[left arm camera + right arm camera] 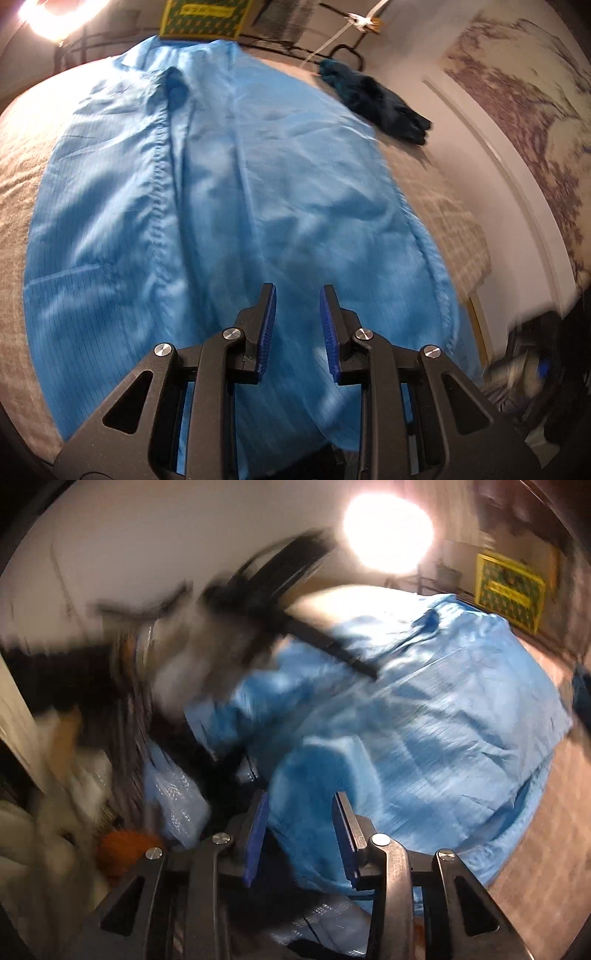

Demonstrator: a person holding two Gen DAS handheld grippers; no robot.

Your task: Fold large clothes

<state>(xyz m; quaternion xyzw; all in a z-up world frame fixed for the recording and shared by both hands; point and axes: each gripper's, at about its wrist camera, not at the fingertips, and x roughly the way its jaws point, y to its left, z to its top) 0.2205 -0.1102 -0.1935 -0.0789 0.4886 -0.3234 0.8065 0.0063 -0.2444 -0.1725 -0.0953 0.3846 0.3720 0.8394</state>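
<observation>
1. Bed: carries everything; the blue coat lies flat along it, collar at the far edge, hem at the near edge.
2. Coat's long axis runs straight away from the left gripper, which hangs over the hem, jaws a little apart, nothing between them.
3. Right gripper: jaws apart, empty, over the coat's near corner; view blurred.
4. Judgement: both grippers are near the hem; the left is nearer the middle of it.
5. Dark cloth lies by the far right edge.
</observation>
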